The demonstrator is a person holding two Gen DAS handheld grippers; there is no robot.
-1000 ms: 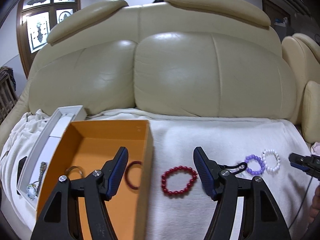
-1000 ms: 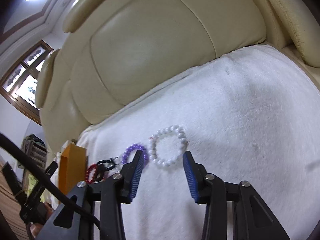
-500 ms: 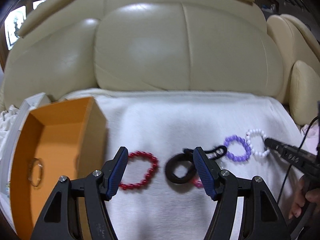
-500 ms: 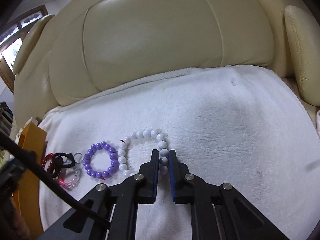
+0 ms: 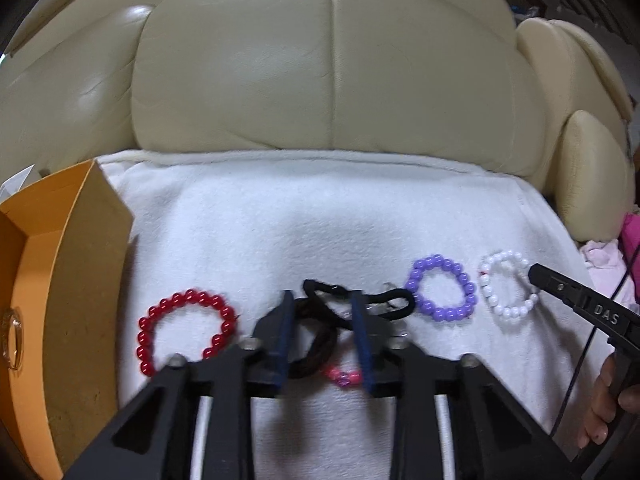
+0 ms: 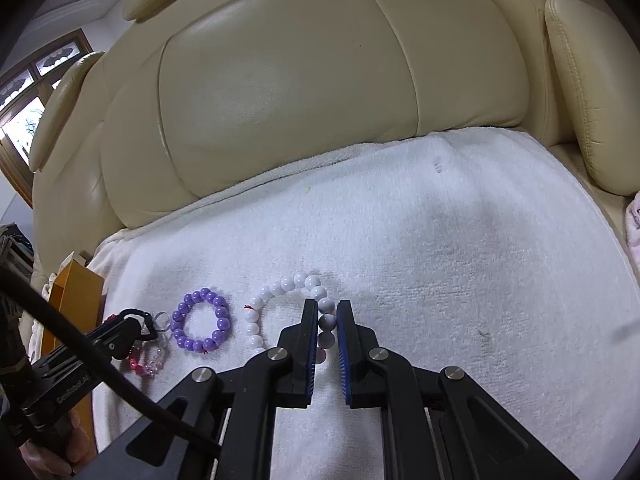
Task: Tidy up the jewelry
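On the white towel [image 5: 280, 216] lie a red bead bracelet [image 5: 184, 330], a pile of black hair ties [image 5: 340, 312] with a pink piece [image 5: 344, 378], a purple bead bracelet [image 5: 442, 294] and a white bead bracelet [image 5: 506, 290]. My left gripper [image 5: 322, 302] is low over the black ties, jaws half closed around them. My right gripper [image 6: 327, 308] is shut on the white bead bracelet [image 6: 280, 312], pinching its right side; it also shows in the left wrist view [image 5: 580, 304]. The purple bracelet [image 6: 201, 326] lies left of it.
An orange box [image 5: 52, 280] stands at the left edge of the towel with a metal bangle [image 5: 12, 338] inside. The cream leather sofa back [image 5: 320, 64] rises behind. A pink cloth [image 5: 630, 236] lies at the far right.
My left gripper moved right from the orange box to the black ties, dropped low and narrowed its jaws. My right gripper closed on the white bracelet's beads.
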